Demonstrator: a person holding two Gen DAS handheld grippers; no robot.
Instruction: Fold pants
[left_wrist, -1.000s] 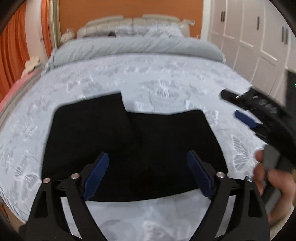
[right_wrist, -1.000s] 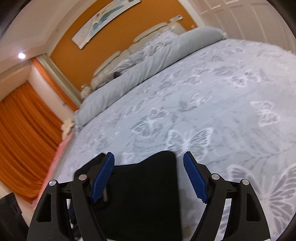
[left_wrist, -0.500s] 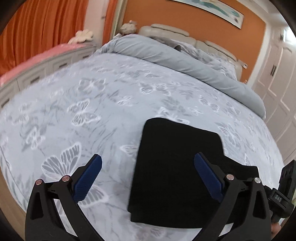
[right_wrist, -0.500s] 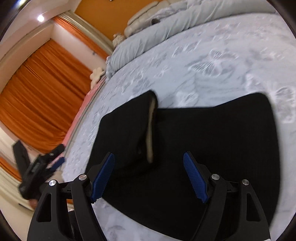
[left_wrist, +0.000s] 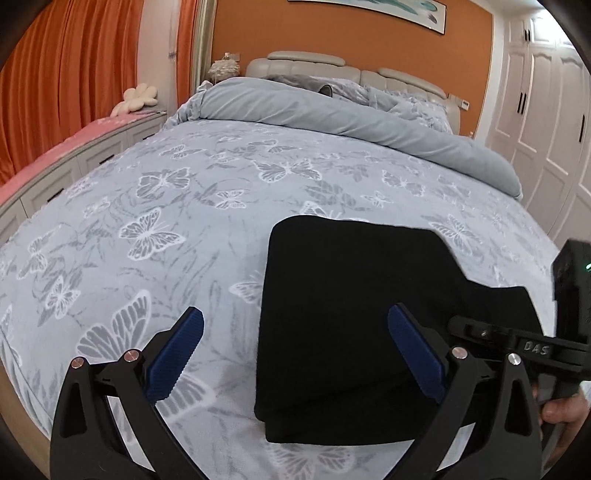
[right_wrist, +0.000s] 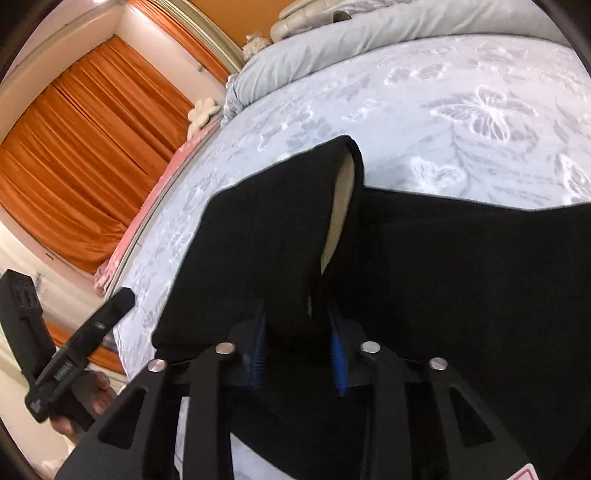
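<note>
The folded black pants (left_wrist: 354, 317) lie on the grey butterfly-print bedspread (left_wrist: 177, 221), toward the foot of the bed, at about four o'clock in the left wrist view. Their cloth is so dark that seams and folds mostly vanish; only the outline reads, with a stepped edge on the far right side.

The left gripper (left_wrist: 295, 350) hangs above the near left edge of the pants, its blue-padded jaws spread wide and gripping nothing: one pad over bare bedspread, the other over black cloth. Whether that pad touches the fabric I cannot tell.

The right gripper (right_wrist: 297, 350) is closing, and its blue pads are pinched on a raised fold of the pants, which fills the gap between them. From there a flap stands up toward twelve o'clock, showing a strip of pale cream lining (right_wrist: 338, 218) on its inner face. The pants run off the right and bottom edges of this view.

At eight o'clock in the right wrist view, fingers (right_wrist: 99, 395) wrap the black handle of the left gripper; the rest of the hand is cut off. A rolled grey duvet (left_wrist: 332, 110) lies across the head of the bed, against a cream padded headboard (left_wrist: 369, 70).
</note>
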